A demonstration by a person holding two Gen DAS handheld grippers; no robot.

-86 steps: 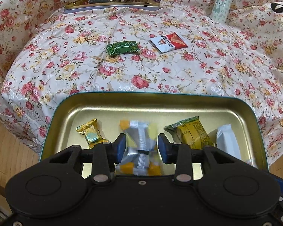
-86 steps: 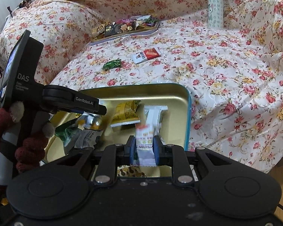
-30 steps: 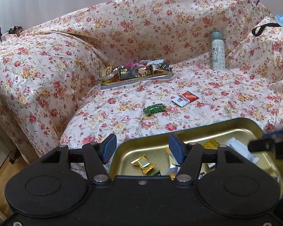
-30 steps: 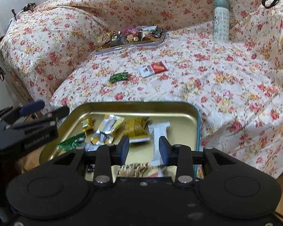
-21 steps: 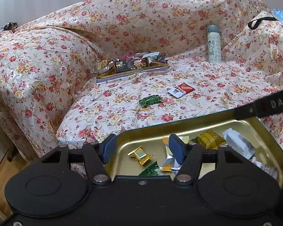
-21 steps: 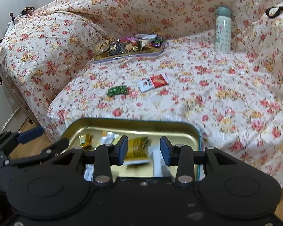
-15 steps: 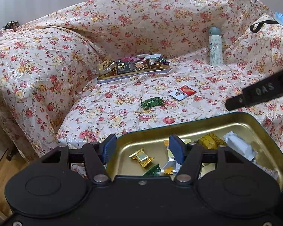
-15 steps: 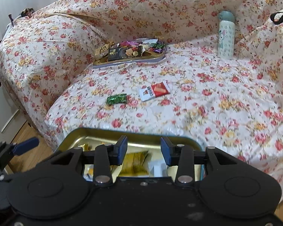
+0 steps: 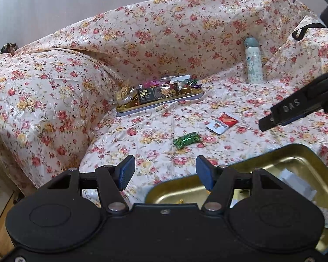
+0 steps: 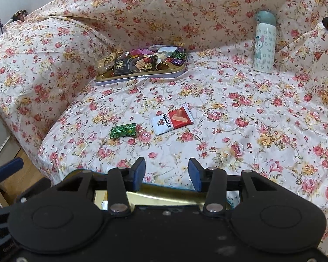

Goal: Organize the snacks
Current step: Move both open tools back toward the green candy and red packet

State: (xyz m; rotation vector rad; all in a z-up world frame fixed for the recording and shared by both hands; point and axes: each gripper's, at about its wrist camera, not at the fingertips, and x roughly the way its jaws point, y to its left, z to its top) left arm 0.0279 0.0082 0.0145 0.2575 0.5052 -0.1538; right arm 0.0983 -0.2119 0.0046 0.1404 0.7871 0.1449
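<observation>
Two loose snacks lie on the flowered sofa cover: a green-wrapped candy [image 9: 187, 139] [image 10: 123, 130] and, to its right, a red and white packet [image 9: 222, 122] [image 10: 172, 120]. Close under both cameras sits a gold tin [image 9: 271, 159] [image 10: 168, 193] with wrapped snacks in it. My left gripper [image 9: 165, 172] stands open and empty, left of the tin's rim. My right gripper [image 10: 167, 172] hovers past the tin's far rim with its jaws opening and nothing between them; the loose snacks lie well beyond it. Its body [image 9: 295, 109] crosses the right edge of the left wrist view.
A second flat tin [image 9: 159, 100] [image 10: 142, 69] heaped with snacks rests by the sofa back. A pale patterned bottle [image 9: 254, 60] [image 10: 264, 41] stands upright at the back right. The armrest [image 9: 43, 91] rises on the left, with wooden floor [image 10: 17, 174] below it.
Both grippers have drawn up and away from the near tin, which has slid low in both views. The right gripper has advanced toward the loose snacks and its jaws have widened. The left jaws are unchanged.
</observation>
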